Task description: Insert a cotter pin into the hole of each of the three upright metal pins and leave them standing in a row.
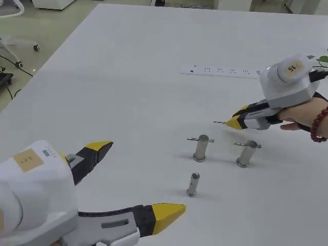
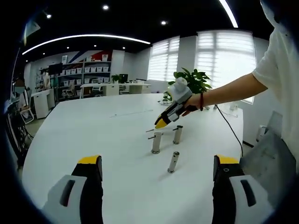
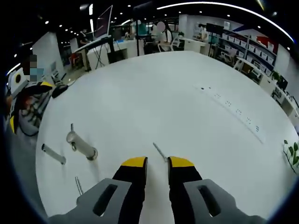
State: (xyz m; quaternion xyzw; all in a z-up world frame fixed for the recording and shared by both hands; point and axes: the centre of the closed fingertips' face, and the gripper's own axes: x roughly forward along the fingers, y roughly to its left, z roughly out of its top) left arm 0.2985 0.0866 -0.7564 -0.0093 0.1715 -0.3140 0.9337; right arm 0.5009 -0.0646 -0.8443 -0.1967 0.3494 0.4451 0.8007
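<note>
**Last cotter pin poised beside the row**

The right tongs (image 1: pixel 234 122) are pinching a loose cotter pin (image 1: pixel 220 122) by one end, with the jaws nearly touching. Its thin shaft is sticking out ahead of the tips, free to be threaded into a hole. The tongs are hovering above the worktop (image 1: pixel 128 77) just beyond the three upright pins, on the near side of the power strip (image 1: pixel 220 70) lying toward the far edge. The hand (image 1: pixel 302 115) is reaching in from the right edge with the tongs pointing left and nearly flat. That seems to be lining the shaft up for a crosswise hole.

The first metal pin (image 1: pixel 201 148) and the second metal pin (image 1: pixel 246 154) are each carrying a cotter pin through the top. The third metal pin (image 1: pixel 192 184) is standing nearer the person and carrying none, so it is probably the target.

The left tongs (image 1: pixel 134 178) are gaping wide and holding nothing. They are sitting low toward the near edge, left of the pins, and are likely ready to steady that third pin, which looks slim enough to tip easily.
</note>
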